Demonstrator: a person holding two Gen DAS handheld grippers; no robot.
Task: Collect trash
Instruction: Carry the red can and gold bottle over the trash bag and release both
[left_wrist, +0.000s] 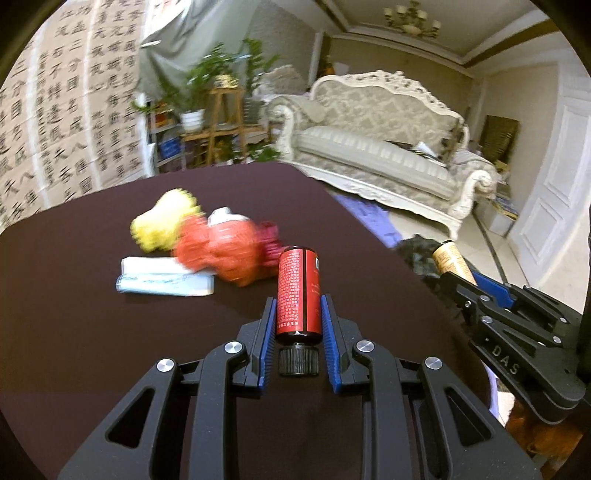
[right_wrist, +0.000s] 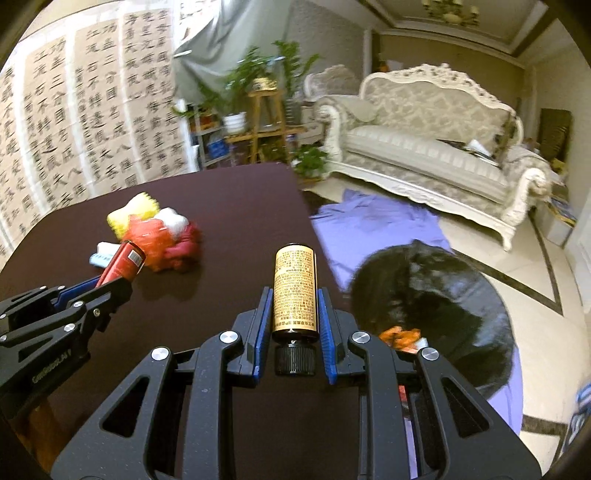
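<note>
My left gripper (left_wrist: 298, 308) is shut on a red bottle (left_wrist: 298, 291) with a black cap, held above the dark table (left_wrist: 110, 332). My right gripper (right_wrist: 294, 301) is shut on a tan-labelled bottle (right_wrist: 294, 290) with a black cap, near the table's right edge. Each gripper shows in the other's view: the right gripper (left_wrist: 458, 277) with the tan bottle (left_wrist: 452, 260), the left gripper (right_wrist: 118, 284) with the red bottle (right_wrist: 123, 262). A black trash bag (right_wrist: 436, 295) stands open on the floor right of the table, with orange scraps (right_wrist: 402, 338) inside.
On the table lie a yellow wrapper (left_wrist: 164, 221), a red-orange crumpled wrapper (left_wrist: 225, 251) and a pale blue-white packet (left_wrist: 162, 280). A purple cloth (right_wrist: 369, 229) covers the floor under the bag. A cream sofa (right_wrist: 436, 147) and a plant stand (right_wrist: 266, 122) stand beyond.
</note>
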